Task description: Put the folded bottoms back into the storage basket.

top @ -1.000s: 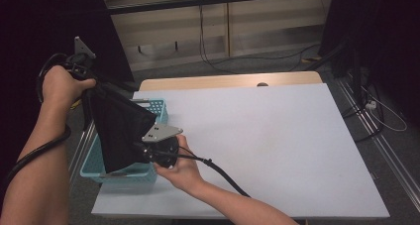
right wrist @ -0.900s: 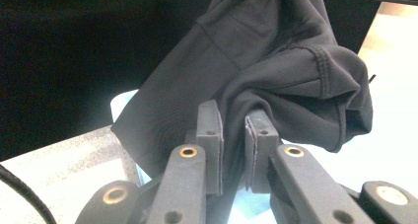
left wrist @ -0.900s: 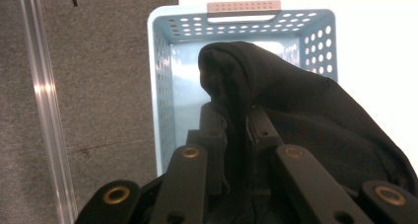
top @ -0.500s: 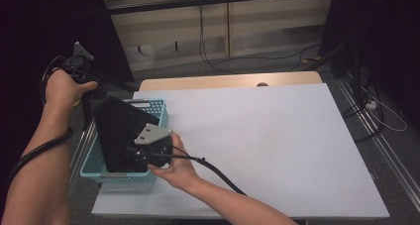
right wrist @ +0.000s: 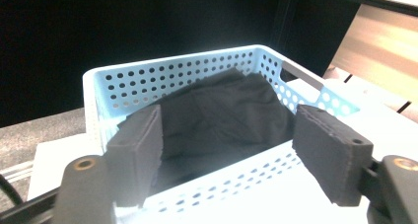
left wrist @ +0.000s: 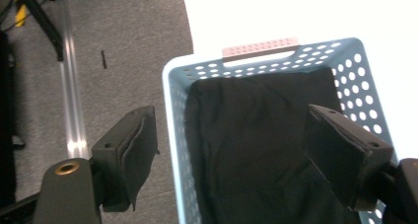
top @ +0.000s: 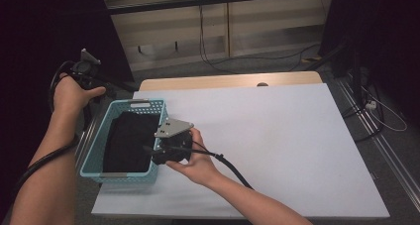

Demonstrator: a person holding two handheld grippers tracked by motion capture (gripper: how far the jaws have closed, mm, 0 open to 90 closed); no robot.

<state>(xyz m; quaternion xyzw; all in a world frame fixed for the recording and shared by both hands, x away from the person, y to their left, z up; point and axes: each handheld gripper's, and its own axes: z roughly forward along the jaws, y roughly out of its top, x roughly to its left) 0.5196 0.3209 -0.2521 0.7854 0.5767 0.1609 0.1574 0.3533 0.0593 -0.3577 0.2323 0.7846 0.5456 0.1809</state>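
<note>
**Black cloth released into blue basket, both grippers open**

One light-blue perforated basket (top: 94, 153) is seen at the left edge of the white worktop (top: 277, 145). One black cloth (top: 128, 143) is counted, lying crumpled inside the basket and covering most of its floor. Two hand-held grippers are counted, one per hand.

The left gripper (top: 106, 88) is held above and beyond the basket's far-left corner, off the worktop edge. In the left gripper view its two fingers (left wrist: 130, 150) are spread wide with nothing between the pads; they have just been opening. The cloth (left wrist: 251, 140) is seen below and between the fingers, well apart from them, with one finger over the floor outside the basket wall (left wrist: 172, 135) and the other over the basket's interior.

The right gripper (top: 156, 150) is held at the basket's right rim, near its front corner. In the right gripper view its fingers (right wrist: 138, 150) are likewise wide apart and empty, having just been opening. The cloth (right wrist: 217, 110) lies ahead of and lower than the fingers, behind the near basket wall (right wrist: 231, 177), untouched by either pad.
</note>
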